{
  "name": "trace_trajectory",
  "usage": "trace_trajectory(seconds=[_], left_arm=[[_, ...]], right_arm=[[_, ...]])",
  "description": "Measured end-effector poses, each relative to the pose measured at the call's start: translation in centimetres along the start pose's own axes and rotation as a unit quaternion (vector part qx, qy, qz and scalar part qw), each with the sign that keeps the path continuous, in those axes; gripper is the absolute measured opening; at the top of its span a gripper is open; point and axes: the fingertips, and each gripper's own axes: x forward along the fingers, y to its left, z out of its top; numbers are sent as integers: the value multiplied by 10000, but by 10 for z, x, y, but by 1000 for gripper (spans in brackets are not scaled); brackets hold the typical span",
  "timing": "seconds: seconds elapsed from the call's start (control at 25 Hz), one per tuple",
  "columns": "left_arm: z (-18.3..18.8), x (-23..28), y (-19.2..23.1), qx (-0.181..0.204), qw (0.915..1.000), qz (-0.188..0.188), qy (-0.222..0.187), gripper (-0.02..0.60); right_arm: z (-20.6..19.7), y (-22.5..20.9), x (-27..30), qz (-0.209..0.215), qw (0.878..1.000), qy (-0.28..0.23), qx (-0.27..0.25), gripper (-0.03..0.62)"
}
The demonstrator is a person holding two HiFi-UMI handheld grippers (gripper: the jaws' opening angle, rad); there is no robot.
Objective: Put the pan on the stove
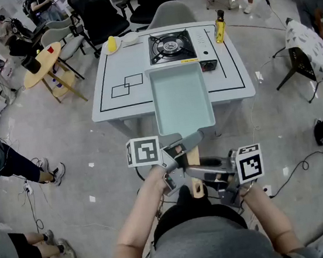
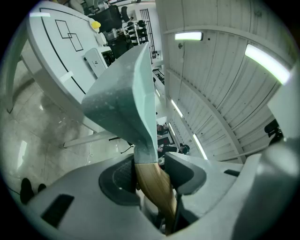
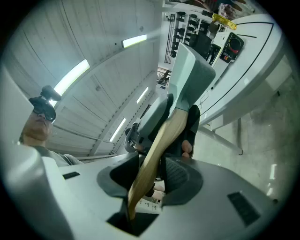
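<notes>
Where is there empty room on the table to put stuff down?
The left half of the table, around the drawn squares, is bare. A narrow strip right of the stove, in front of the yellow bottle, too. The pan covers the front middle.

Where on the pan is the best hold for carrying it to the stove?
The wooden handle, from the near side: it juts off the pan's near edge toward the person. Both the left gripper and right gripper clamp it there.

Bright, even indoor light; ceiling strip lights (image 2: 188, 36) glare; strong fisheye warp, dark vignette corners.
</notes>
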Motion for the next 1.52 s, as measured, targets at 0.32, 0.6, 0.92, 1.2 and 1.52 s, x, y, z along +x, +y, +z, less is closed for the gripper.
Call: trace_trajectory(seconds=[0.32,0.6,0.92,1.2,1.52], left_arm=[[-2,7,-4,29,10000,-21,-53,163],[-2,13,-2,48,9999,-25,-114,163],[-4,19,-1,-44,9998,-38,-193,163],[6,33,10,-150,9998,43,-146,163],[68,48,37,-161,9998,-32,-107,163]], right_arm=[[2,2,-9,43,10000,1,-43,153],[4,1,-14,122,9999,51,-109,164],[5,-2,-22,173,9998,125,-61,163],[19,-14,-27,152,9998,99,26,163],[72,-52,-4,19,10000,33,37,164]])
